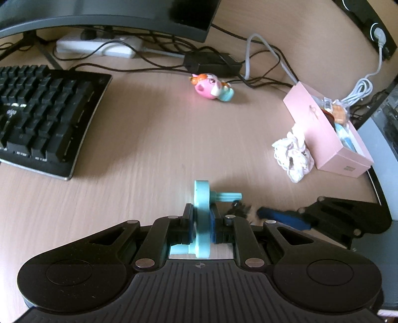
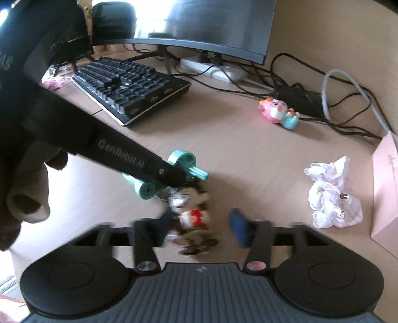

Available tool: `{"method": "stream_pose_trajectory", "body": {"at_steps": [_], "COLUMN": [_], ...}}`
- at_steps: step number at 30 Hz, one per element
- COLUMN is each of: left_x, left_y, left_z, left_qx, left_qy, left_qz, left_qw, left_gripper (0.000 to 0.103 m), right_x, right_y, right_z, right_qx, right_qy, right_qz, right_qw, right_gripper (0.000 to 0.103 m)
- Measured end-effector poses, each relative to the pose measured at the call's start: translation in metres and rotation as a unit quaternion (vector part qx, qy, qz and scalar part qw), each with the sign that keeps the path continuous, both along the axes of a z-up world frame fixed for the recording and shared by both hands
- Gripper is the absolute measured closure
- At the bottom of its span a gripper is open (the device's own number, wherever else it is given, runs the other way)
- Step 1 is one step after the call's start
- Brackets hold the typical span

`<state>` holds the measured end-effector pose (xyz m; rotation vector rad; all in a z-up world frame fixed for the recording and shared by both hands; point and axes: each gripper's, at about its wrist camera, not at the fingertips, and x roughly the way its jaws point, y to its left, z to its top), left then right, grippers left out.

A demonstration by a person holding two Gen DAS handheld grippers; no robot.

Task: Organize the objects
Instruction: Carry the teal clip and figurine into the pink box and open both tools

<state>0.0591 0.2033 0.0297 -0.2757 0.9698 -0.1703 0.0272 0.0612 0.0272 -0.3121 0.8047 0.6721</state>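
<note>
My left gripper (image 1: 202,218) is shut on a teal plastic toy (image 1: 202,211) with a round disc and a ribbed peg, held just above the wooden desk; the same toy (image 2: 182,159) shows in the right wrist view under the left gripper's black arm. My right gripper (image 2: 201,226) is open around a small figurine (image 2: 190,211) with dark hair and a red top that lies on the desk between the fingers. A pink and teal pig-like toy (image 1: 211,87) lies farther back; it also shows in the right wrist view (image 2: 276,113). A pink box (image 1: 325,131) holding small items stands at the right.
A black keyboard (image 1: 42,116) lies at the left, under a monitor (image 1: 112,15). A white power strip (image 1: 97,46), a black adapter (image 1: 211,62) and cables run along the back. A crumpled white wrapper (image 1: 293,151) lies beside the pink box.
</note>
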Motion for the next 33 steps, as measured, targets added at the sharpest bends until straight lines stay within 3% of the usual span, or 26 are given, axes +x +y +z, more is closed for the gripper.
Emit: {"method": "stream_pose_trajectory", "body": {"at_steps": [7,13,14,16,17,18,25,31,33], "left_x": [-0.015,-0.02,-0.021,-0.022,-0.023,-0.024,-0.028,-0.028,-0.028], "left_y": [-0.033,-0.067,-0.076,-0.092,-0.101,-0.106,-0.121,-0.127,-0.128], "left_z": [0.0,-0.001,-0.001,0.0,0.001,0.001,0.002,0.004,0.004], "left_qx": [0.008,-0.011,-0.009,0.006,0.018,0.028,0.052,0.072,0.076], "left_qy": [-0.001,0.005,0.005,0.002,-0.001,-0.003,-0.007,-0.006,-0.007], "left_qz": [-0.035,-0.05,-0.061,-0.079,-0.089,-0.095,-0.111,-0.116,-0.116], "left_qw": [0.9993,0.9987,0.9981,0.9968,0.9958,0.9951,0.9924,0.9907,0.9903], "left_gripper": [0.089,0.088,0.089,0.089,0.089,0.089,0.089,0.089,0.089], "right_x": [-0.017,-0.037,-0.042,-0.051,-0.056,-0.06,-0.059,-0.036,-0.027], "right_y": [-0.055,-0.121,-0.131,-0.148,-0.156,-0.162,-0.176,-0.155,-0.154], "right_z": [0.001,0.004,0.005,0.009,0.011,0.014,0.01,-0.006,-0.003], "right_qx": [-0.014,-0.061,-0.07,-0.081,-0.083,-0.081,-0.037,-0.031,-0.019], "right_qy": [0.007,-0.01,-0.021,-0.038,-0.046,-0.052,-0.015,-0.015,0.003], "right_qz": [-0.053,-0.116,-0.128,-0.152,-0.165,-0.177,-0.215,-0.222,-0.221], "right_qw": [0.998,0.991,0.989,0.984,0.982,0.98,0.976,0.975,0.975], "right_gripper": [0.073,0.073,0.071,0.055,0.04,0.034,0.031,0.036,0.069]}}
